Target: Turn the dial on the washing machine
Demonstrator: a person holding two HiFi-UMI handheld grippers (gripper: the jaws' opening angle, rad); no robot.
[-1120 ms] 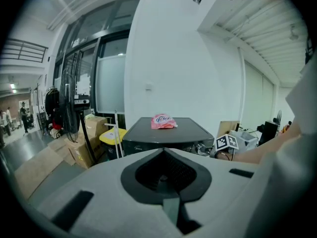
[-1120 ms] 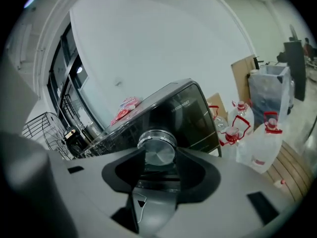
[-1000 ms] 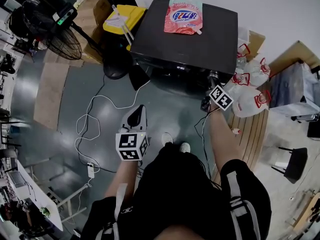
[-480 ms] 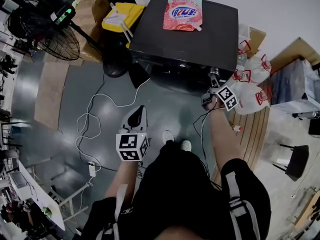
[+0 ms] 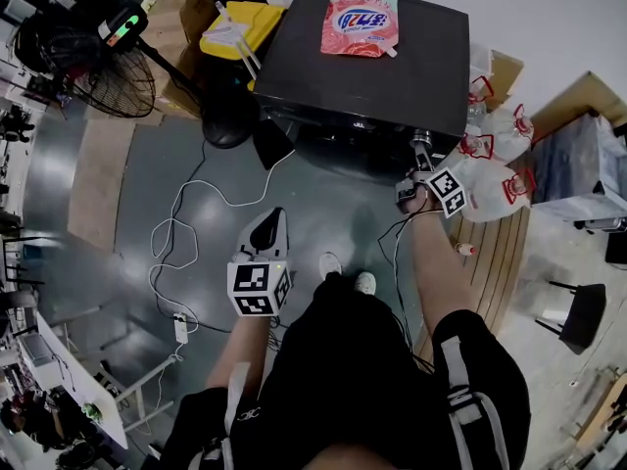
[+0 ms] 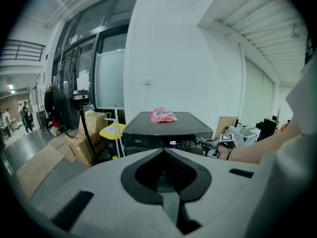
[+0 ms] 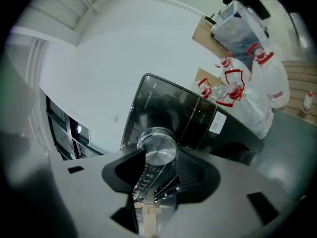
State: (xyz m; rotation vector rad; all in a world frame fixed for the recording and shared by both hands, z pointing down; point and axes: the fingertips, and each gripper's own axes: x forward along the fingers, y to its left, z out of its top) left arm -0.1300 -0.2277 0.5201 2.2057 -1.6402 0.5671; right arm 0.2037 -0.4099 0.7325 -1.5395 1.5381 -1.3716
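Head view, right gripper [image 5: 420, 157] likely twisted dial [image 7: 157, 148]

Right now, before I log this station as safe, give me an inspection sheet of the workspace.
Surface: washing machine, black top, carries one pouch.
Job's things: silver dial on the front panel.
Clutter: pink detergent pouch; white bags and cardboard boxes alongside.
Grippers: right claw closed on the dial; left claw shut, empty, away from the machine.
Cables: white cable loops across the floor.
Surroundings: standing fan, chair.
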